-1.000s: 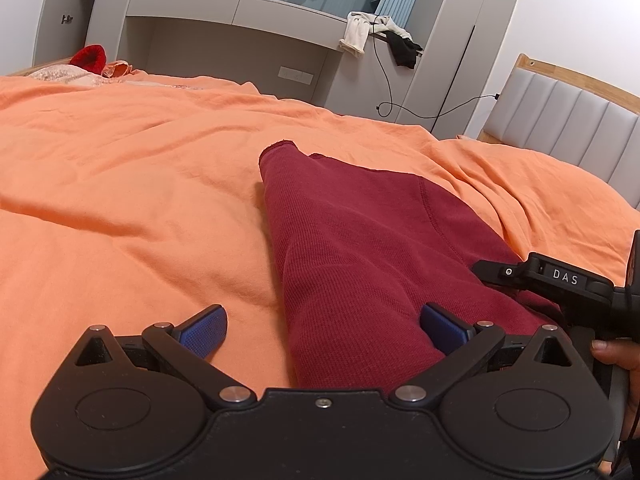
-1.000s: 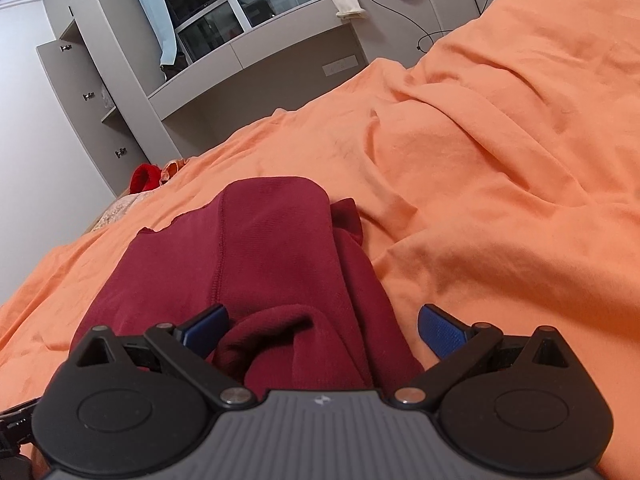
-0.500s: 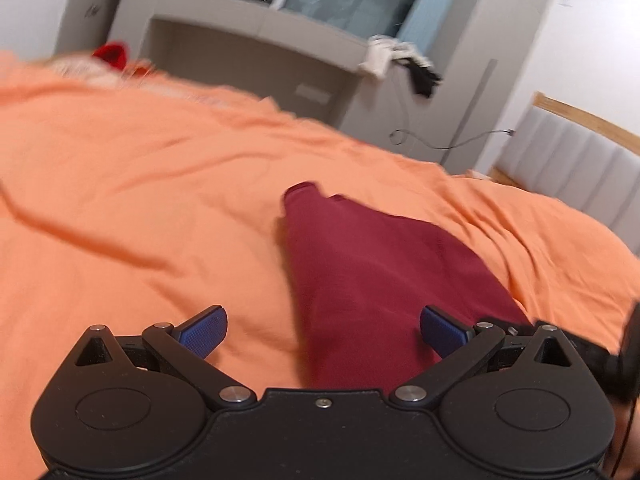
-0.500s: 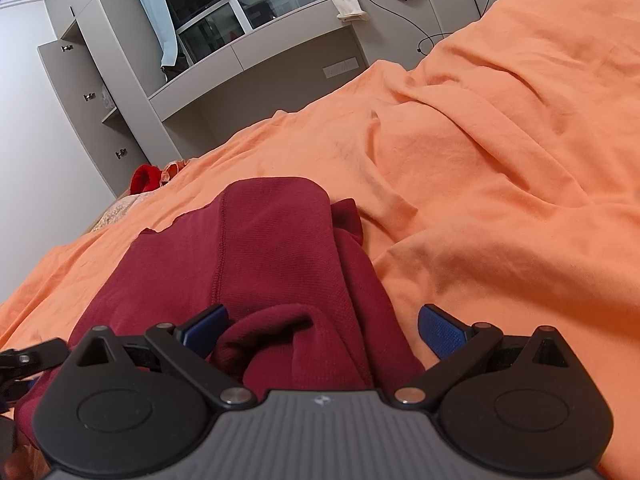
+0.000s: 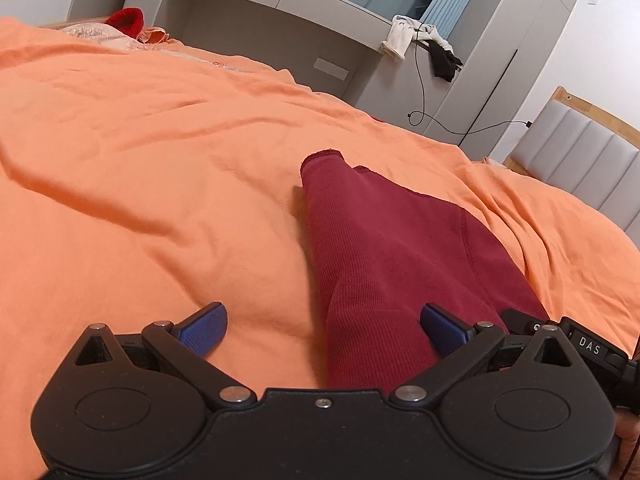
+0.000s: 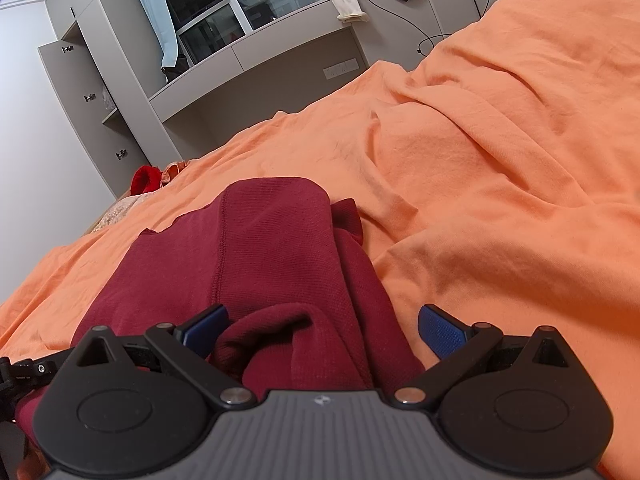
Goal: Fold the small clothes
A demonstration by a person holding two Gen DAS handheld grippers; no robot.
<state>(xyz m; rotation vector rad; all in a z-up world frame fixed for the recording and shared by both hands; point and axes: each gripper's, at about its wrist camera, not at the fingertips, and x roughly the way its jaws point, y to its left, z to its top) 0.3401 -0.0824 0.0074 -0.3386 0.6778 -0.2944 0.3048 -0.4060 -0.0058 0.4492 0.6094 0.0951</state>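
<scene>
Dark red knit garment, partly folded, lying on the orange bedsheet of a bed.

Ribbed maroon fabric with a stitched seam; one cuffed end points toward the far edge of the bed, the near end is bunched in loose folds. Left gripper: fingers wide, straddling the garment's left edge, gripping nothing. Right gripper: fingers wide around the bunched near end, not closed on it.
</scene>
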